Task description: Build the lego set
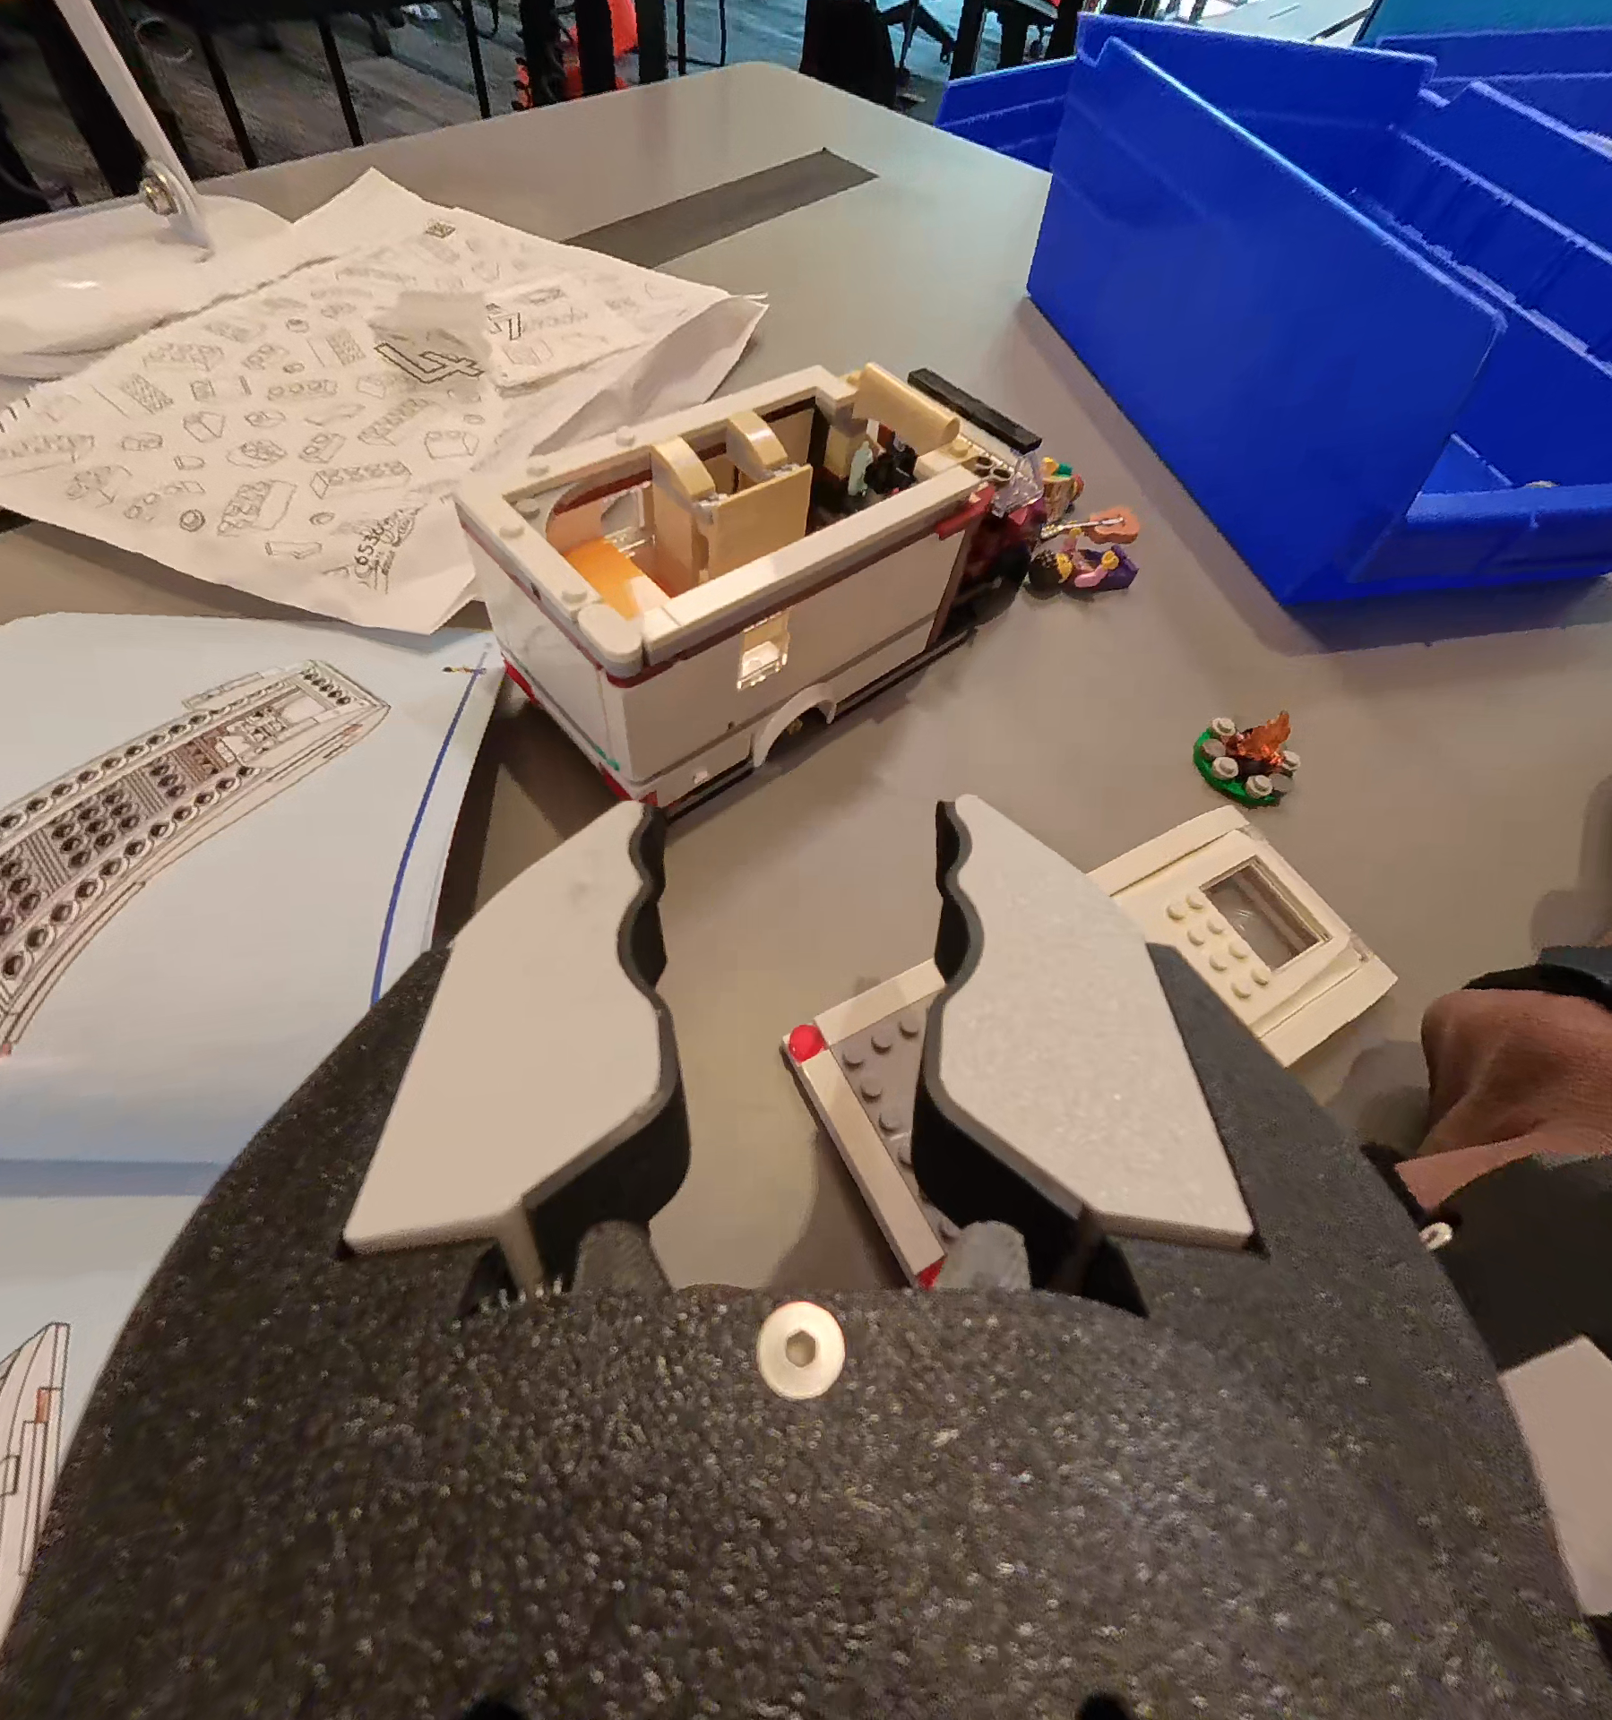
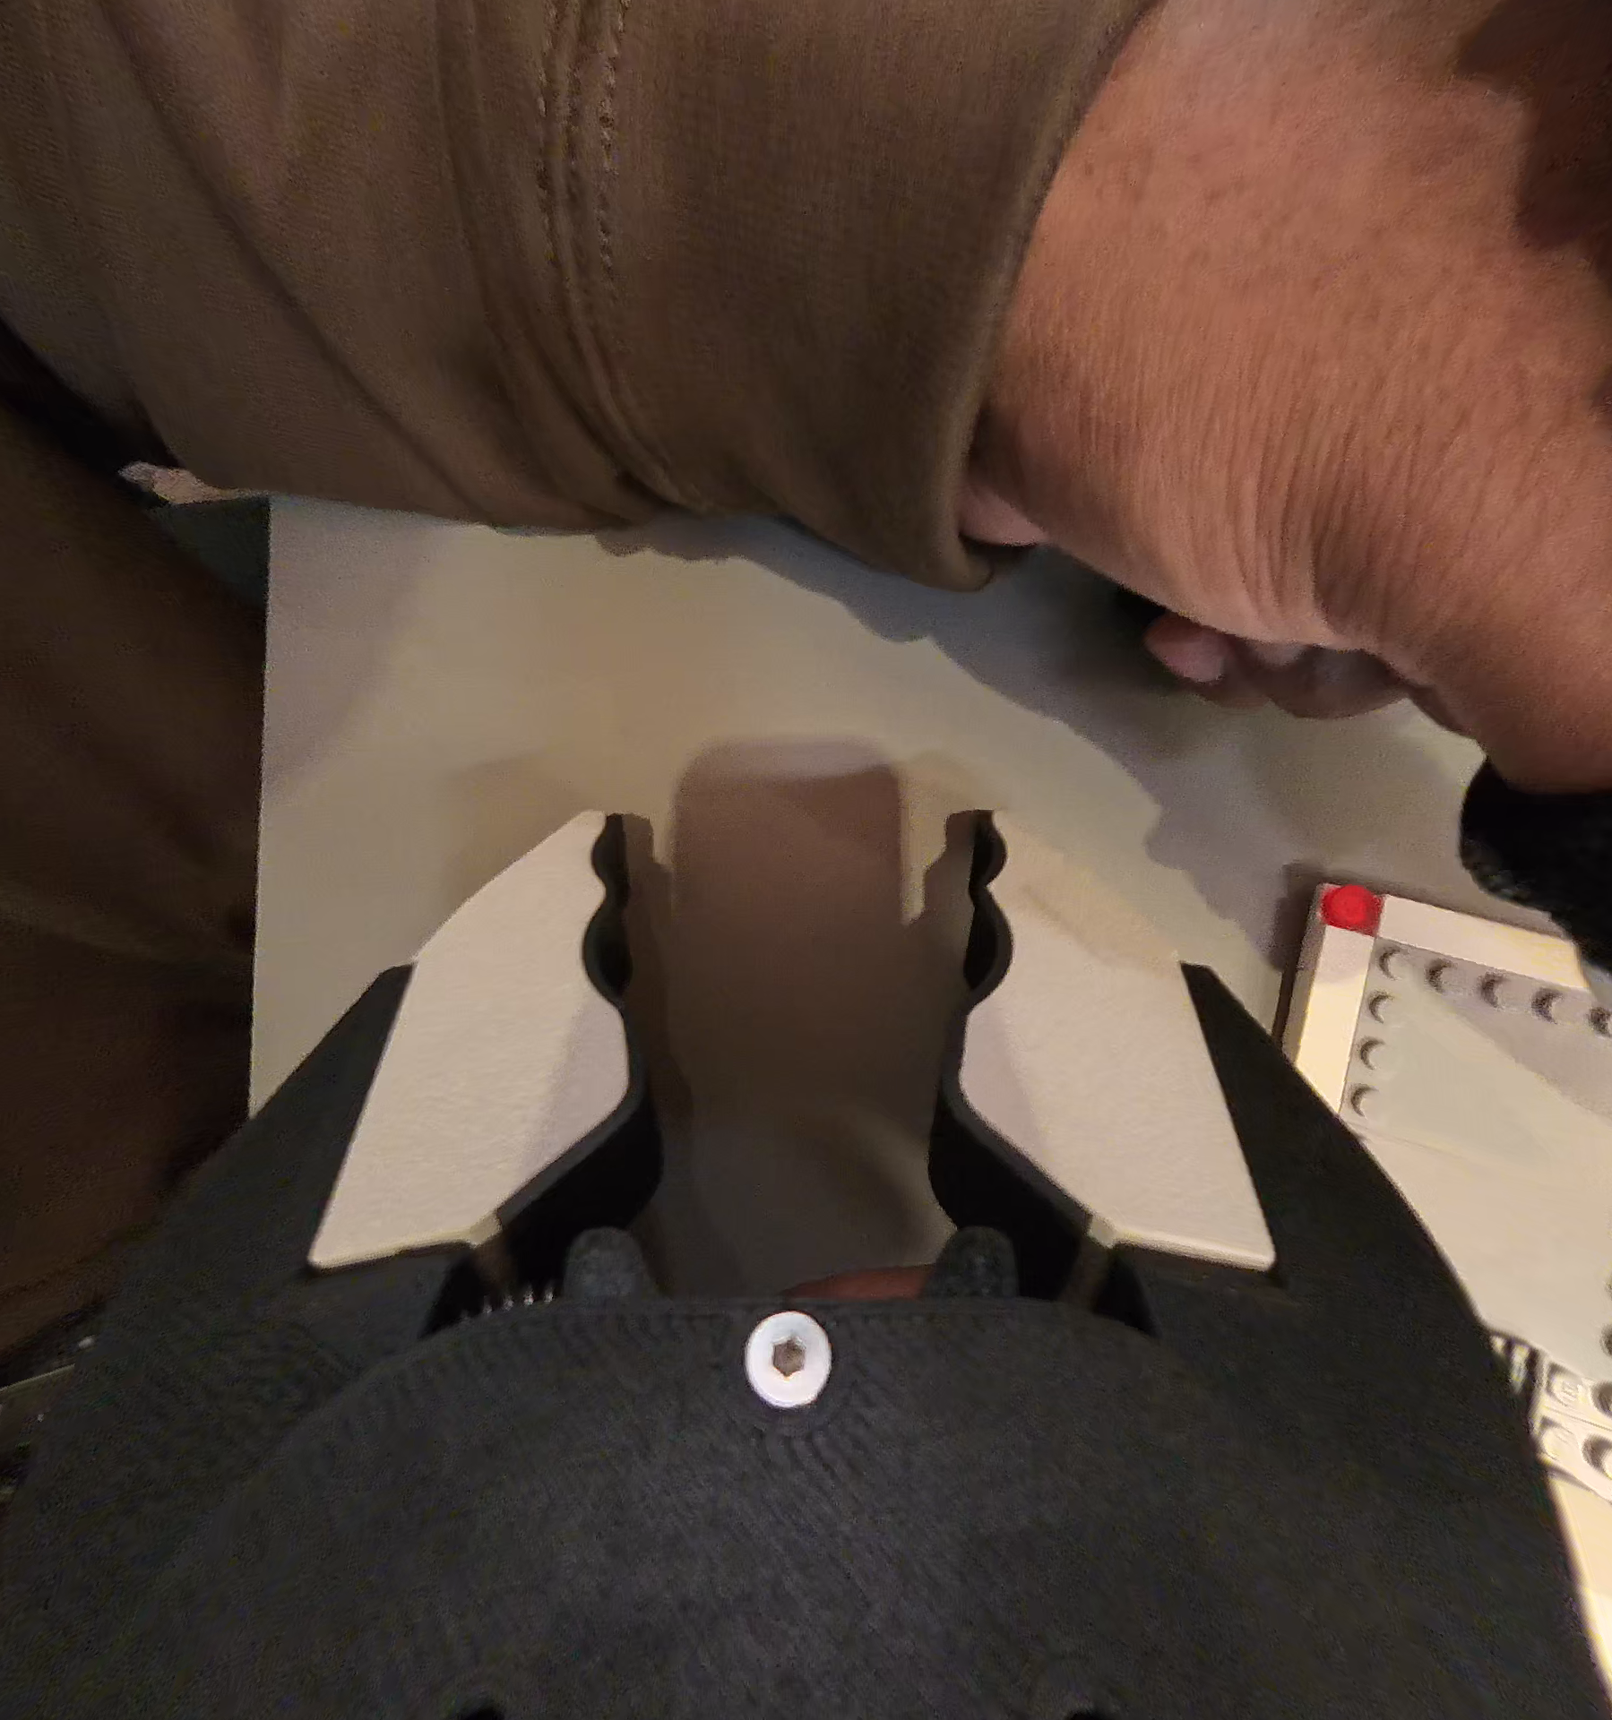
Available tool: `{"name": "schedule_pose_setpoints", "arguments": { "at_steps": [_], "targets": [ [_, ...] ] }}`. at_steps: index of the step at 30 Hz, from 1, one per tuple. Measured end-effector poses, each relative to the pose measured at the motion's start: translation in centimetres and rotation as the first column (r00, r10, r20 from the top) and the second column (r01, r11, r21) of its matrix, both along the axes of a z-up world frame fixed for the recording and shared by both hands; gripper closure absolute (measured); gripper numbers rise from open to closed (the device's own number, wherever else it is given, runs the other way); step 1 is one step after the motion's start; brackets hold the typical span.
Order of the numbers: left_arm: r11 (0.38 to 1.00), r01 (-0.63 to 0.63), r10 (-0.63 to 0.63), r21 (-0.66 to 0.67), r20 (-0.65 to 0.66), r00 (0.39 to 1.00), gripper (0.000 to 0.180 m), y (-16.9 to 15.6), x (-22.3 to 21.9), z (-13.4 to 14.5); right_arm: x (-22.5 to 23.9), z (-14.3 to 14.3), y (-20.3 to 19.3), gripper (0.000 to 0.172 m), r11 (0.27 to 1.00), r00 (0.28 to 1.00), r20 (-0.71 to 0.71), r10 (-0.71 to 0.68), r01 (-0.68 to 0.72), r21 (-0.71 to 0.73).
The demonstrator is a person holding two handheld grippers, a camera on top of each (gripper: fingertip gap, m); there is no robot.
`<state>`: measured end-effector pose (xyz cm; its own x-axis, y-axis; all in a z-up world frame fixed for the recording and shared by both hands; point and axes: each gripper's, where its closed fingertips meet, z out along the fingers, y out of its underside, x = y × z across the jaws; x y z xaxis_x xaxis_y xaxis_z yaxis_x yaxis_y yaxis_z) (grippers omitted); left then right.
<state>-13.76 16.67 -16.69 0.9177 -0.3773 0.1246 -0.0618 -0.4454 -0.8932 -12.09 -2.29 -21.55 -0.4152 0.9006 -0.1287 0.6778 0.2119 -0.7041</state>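
Brick camper (image 1: pixel 737 596) stands roofless on the grey table (image 1: pixel 1016 745). Nearest it, our left gripper (image 1: pixel 797 893) hangs spread and empty; a studded grey plate (image 1: pixel 876 1070) lies under its right finger. Farther from the camper, our right gripper (image 2: pixel 797 893) gapes empty too.

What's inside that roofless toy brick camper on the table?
Inside the camper, tan seats, an orange floor section and small dark fittings at the far end show. Its walls hide the rest of the floor.
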Motion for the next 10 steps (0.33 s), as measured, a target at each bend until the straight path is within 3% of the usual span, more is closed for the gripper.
{"name": "schedule_pose_setpoints", "arguments": {
  "at_steps": [6, 10],
  "targets": [
    [0.999, -0.006, 0.007, 0.036, -0.044, 0.999, 0.124, 0.44, -0.22, 0.23, 0.22, 0.17, 0.43, 0.102, 0.999, 1.0, 0.009, -0.017, 0.017, -0.043],
    [1.0, -0.011, 0.011, 0.019, 0.002, 1.0, 0.124, 0.53, -0.58, 0.23, 0.3, 0.26, 0.43, 0.103, 0.997, 1.0, 0.018, -0.012, 0.013, -0.072]
  ]
}}
